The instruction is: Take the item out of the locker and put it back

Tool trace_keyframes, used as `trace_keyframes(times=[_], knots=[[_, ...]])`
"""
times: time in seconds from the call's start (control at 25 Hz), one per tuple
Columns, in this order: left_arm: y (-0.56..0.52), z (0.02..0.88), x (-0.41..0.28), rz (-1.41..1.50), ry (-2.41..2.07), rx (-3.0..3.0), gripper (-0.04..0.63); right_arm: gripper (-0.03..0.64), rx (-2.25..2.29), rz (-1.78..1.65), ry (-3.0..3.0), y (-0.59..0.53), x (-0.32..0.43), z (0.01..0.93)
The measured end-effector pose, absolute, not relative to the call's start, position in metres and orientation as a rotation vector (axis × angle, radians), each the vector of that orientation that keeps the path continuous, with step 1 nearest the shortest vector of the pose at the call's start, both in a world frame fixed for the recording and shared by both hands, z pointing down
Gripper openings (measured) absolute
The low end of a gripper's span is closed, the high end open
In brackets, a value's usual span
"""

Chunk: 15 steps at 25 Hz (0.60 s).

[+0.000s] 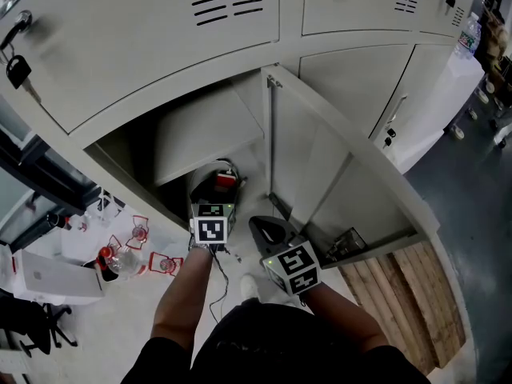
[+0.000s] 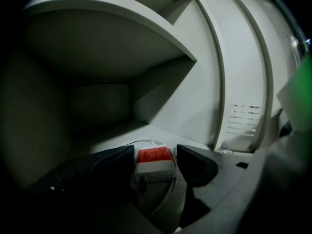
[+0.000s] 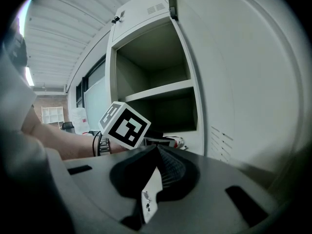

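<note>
the grey locker (image 1: pixel 160 54) stands with its door (image 1: pixel 344 166) swung wide, and a shelf (image 1: pixel 200 134) crosses the dark compartment. the person reaches the left gripper (image 2: pixel 155 150) in under that shelf, jaws spread fairly wide and pressed on either side of a small red-and-white box (image 2: pixel 154 161), which sits low near the front of the compartment. i can't tell if the box touches the floor. the right gripper (image 3: pixel 157 152) hangs outside by the door, jaws together on nothing. a thin white cable (image 2: pixel 142 140) trails behind the box.
</note>
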<state>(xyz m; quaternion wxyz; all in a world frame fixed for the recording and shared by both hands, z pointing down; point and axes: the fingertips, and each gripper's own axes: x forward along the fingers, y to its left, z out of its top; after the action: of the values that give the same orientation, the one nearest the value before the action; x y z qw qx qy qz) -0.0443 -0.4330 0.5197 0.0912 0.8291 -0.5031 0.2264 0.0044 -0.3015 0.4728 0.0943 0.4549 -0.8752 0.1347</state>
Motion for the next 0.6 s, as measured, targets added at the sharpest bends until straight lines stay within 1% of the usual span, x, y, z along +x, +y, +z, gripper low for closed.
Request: trace_keyframes(times=[0.6], knots=[[-0.416, 0.503, -0.044, 0.609, -1.533, 2.481, 0.272, 0.0, 1.322, 0.382, -2.606, -0.293, 0.008, 0.469]])
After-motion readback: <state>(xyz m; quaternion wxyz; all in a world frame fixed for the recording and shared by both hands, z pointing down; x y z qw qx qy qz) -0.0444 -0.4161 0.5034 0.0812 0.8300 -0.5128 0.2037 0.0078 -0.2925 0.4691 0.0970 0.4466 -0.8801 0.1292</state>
